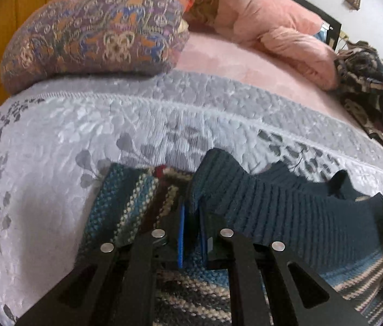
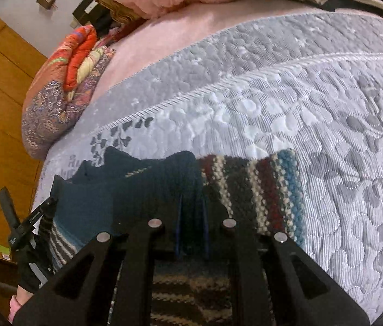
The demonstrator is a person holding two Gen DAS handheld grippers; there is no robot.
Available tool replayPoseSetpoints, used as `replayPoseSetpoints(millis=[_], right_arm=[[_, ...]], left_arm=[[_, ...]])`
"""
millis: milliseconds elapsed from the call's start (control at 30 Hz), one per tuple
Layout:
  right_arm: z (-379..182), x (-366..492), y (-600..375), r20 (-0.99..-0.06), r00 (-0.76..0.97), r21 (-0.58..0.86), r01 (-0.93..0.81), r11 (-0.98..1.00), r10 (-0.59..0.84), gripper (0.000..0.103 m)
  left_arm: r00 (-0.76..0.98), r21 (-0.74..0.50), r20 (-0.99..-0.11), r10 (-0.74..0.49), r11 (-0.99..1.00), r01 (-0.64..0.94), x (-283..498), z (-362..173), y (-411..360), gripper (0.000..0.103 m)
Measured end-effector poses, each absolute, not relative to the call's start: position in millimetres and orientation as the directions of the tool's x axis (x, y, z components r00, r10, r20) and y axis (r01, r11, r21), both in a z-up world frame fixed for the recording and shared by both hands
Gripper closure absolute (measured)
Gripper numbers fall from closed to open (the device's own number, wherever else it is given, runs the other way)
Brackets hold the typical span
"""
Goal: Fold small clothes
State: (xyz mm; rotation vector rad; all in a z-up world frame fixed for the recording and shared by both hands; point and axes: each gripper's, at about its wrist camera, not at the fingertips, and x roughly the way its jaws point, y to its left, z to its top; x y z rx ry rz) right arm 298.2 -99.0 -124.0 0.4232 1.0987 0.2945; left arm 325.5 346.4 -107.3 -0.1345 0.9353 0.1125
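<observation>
Pinching the dark teal ribbed hem of the striped knitted sweater (image 1: 286, 212), left gripper (image 1: 191, 233) and right gripper (image 2: 191, 231) hold it stretched sideways between them (equally near) over the grey quilted bed (image 2: 300, 114).

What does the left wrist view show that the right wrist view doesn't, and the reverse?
Only the left wrist view shows a dark patterned garment heap at the bed's far right edge. Only the right wrist view shows the wooden wardrobe doors broadly and a bare hand at the lower left. Both show the striped knit sweater with its dark ribbed hem, each gripper, left gripper and right gripper, shut on that hem, the grey floral bedspread, the paisley pillow and the pink blanket.
</observation>
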Motion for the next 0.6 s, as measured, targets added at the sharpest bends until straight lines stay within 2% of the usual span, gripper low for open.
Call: replayPoseSetpoints(millis=[133,200,267,333,467,533,600], right_arm=[[-128,300,-101,-0.797,0.414,0.485,0.007,0.874,0.439,0.09],[-123,297,-102,-0.795,0.409,0.492,0.003,0.87,0.448,0.08],[-112,291,-109,-0.793,0.419,0.493,0.016,0.87,0.442,0.065],[-98,282,-118,-0.778,0.443,0.501,0.009,0.866,0.445,0.063],[-75,261,-129,-0.777,0.431,0.491,-0.042,0.87,0.459,0.05],[-73,250,-132,-0.793,0.409,0.47,-0.057,0.881,0.451,0.049],[-78,241,-132,-0.796,0.379,0.485,-0.067,0.872,0.472,0.048]], left_arm=[[0.587,-0.07,-0.809,0.036,0.985,-0.157,326,-112,349,0.091],[0.582,-0.072,-0.813,0.04,0.983,-0.167,325,-109,350,0.085],[0.581,-0.064,-0.811,0.059,0.98,-0.188,324,-98,352,0.08],[0.61,-0.047,-0.787,0.09,0.978,-0.205,315,-77,352,0.076],[0.657,-0.051,-0.751,0.067,0.986,-0.159,292,-41,338,0.057],[0.653,-0.065,-0.757,0.028,0.991,-0.118,280,-36,322,0.053],[0.628,-0.102,-0.778,-0.034,0.992,-0.073,273,-43,306,0.045]])
